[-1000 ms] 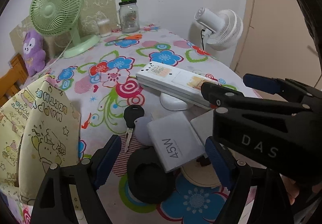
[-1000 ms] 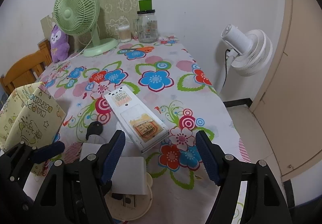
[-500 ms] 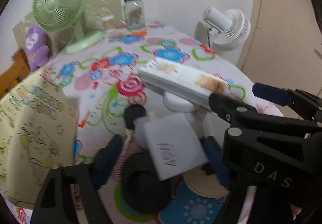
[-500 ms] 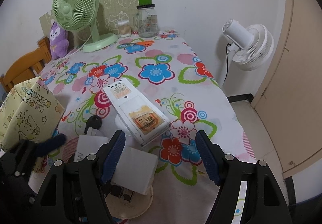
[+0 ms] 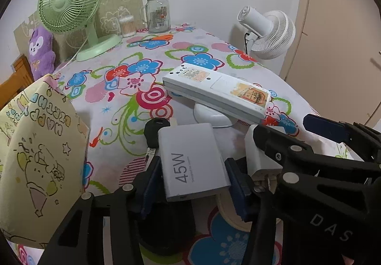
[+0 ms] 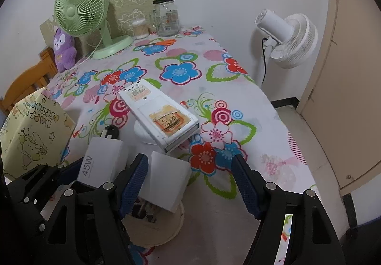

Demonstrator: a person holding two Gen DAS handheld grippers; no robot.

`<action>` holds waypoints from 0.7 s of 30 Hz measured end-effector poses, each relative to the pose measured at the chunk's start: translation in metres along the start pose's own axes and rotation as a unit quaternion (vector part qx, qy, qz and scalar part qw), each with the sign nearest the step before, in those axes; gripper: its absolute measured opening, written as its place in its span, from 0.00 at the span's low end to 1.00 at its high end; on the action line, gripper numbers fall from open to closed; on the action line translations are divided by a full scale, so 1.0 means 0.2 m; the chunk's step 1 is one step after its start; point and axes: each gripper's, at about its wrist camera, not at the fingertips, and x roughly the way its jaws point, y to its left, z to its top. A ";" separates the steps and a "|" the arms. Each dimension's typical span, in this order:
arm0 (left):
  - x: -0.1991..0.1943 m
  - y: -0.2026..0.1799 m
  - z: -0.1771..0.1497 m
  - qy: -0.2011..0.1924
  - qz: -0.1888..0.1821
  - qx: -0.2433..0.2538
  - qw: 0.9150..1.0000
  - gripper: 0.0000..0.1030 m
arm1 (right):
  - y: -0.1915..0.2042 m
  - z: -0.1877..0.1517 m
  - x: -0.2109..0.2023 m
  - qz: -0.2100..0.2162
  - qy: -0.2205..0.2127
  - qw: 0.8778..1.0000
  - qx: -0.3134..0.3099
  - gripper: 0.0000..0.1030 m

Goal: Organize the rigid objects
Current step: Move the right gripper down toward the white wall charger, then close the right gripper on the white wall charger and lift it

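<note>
While the left gripper (image 5: pixel 194 178) closes, pinching the grey charger (image 5: pixel 190 160) near the table's (image 6: pixel 238 193) front edge, the right gripper (image 6: pixel 190 181) stands spread beside a white cube (image 6: pixel 166 181).

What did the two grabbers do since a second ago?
The left gripper is closing its jaws around the grey 45W charger; earlier they stood wide apart either side of it. The right gripper stayed open beside the white block, and the long white box did not move.
</note>
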 end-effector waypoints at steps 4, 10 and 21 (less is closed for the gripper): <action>-0.01 0.04 0.00 -0.003 0.008 -0.005 1.000 0.52 | 0.05 -0.01 0.02 -0.002 0.009 1.000 -0.008 0.73; 0.00 0.06 -0.01 0.000 0.007 -0.006 1.000 0.51 | 0.08 -0.02 0.09 0.018 0.032 0.999 0.012 0.51; -0.05 0.07 0.00 -0.008 -0.009 -0.013 1.000 0.50 | 0.11 -0.01 0.04 0.017 0.022 0.999 0.027 0.42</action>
